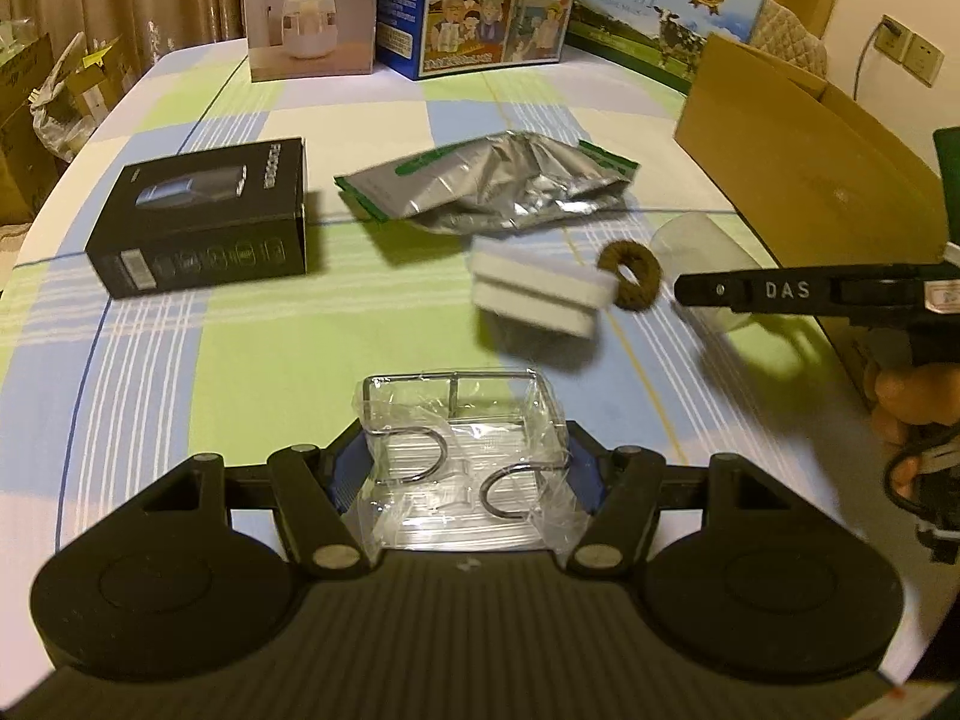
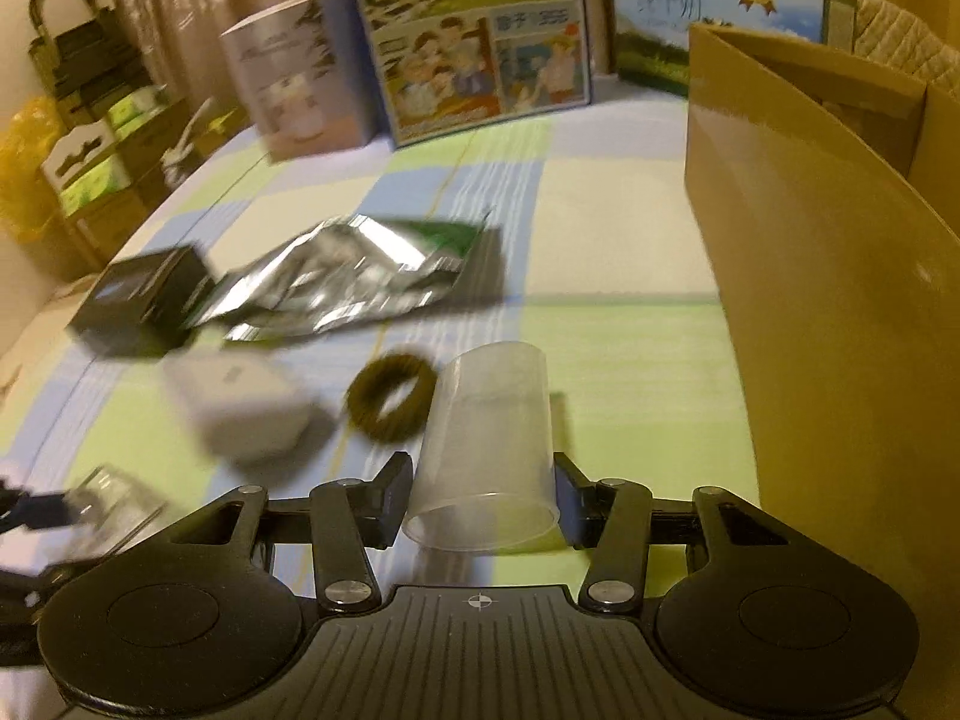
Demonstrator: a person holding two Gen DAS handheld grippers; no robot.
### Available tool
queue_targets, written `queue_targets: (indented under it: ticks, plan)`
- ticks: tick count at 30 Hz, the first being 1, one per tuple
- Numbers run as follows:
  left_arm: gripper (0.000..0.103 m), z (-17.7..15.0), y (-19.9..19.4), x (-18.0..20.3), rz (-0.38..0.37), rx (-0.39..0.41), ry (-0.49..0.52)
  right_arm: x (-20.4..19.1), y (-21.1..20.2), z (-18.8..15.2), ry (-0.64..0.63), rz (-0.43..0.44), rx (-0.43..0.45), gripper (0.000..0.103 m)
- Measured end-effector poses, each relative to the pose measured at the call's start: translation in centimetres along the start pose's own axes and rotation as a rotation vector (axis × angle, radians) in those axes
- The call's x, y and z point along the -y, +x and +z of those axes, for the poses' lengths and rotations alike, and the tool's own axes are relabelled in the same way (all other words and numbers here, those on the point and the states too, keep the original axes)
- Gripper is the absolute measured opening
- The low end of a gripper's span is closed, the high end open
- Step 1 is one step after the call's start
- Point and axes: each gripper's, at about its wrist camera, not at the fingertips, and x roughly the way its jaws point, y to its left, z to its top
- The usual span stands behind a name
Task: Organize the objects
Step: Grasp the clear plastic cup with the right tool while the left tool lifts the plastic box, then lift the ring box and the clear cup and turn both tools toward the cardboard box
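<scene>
My left gripper [image 1: 465, 456] is shut on a clear film-wrapped holder with wire hooks [image 1: 462, 420], held just above the checked tablecloth. My right gripper [image 2: 480, 498] has its pads against both sides of a clear plastic cup [image 2: 486, 432] that lies tilted, mouth toward the camera. In the left wrist view the right gripper [image 1: 684, 294] reaches in from the right, with the cup [image 1: 690, 240] behind its tip. Left of the cup lie a brown fuzzy ring [image 2: 390, 399] and a white block [image 2: 240, 408]. The left wrist view shows that ring [image 1: 630, 276] and block [image 1: 540, 291] mid-table.
A crumpled silver pouch [image 1: 492, 180] and a black box [image 1: 204, 216] lie farther back. An open cardboard box [image 2: 810, 270] stands close on the right. Several printed cartons [image 1: 480, 6] line the far table edge. A hand [image 1: 906, 402] holds the right gripper.
</scene>
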Motion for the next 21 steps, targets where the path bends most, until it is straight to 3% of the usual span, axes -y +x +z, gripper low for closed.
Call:
queue_targets:
  ticks: [4, 9, 12, 21]
  plan:
    - [0.062, -1.6, -1.1, 0.8, -0.016, 0.006, -0.002, -1.2, -2.4, -3.1, -0.041, 0.022, -0.036, 0.046]
    - [0.062, -3.0, -1.9, 1.5, -0.023, 0.031, 0.007, -2.0, -4.1, -5.7, -0.080, -0.006, -0.005, 0.051]
    - [0.062, -3.4, -2.0, 1.7, -0.019, 0.044, 0.020, -2.5, -3.8, -5.8, -0.102, -0.043, 0.016, 0.059]
    - [0.063, -3.7, -1.8, 1.9, 0.009, 0.068, 0.062, -2.3, -3.0, -5.5, -0.103, -0.062, 0.043, 0.060]
